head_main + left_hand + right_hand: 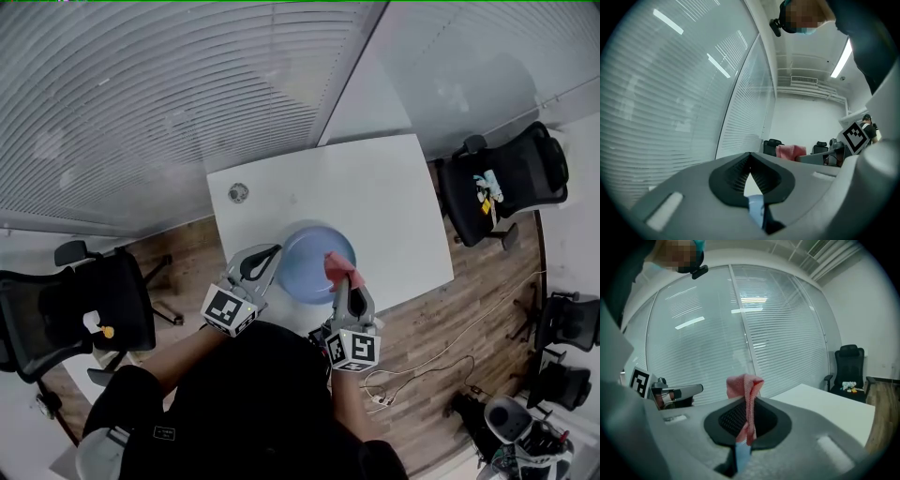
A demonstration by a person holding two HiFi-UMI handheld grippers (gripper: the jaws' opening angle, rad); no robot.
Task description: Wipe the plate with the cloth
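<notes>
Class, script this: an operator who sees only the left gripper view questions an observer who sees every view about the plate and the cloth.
Operator: Where is the plate?
Observer: Head view: the blue plate lies on the white table, near its front edge.
Operator: What holds the cloth?
Observer: The right gripper, jaws shut on the cloth.
Operator: Is it over the plate?
Observer: Yes, above the plate's right part; contact I cannot tell.

Open tabletop (375, 187) beyond plate (314, 267) — chairs (506, 178) flank it.
</notes>
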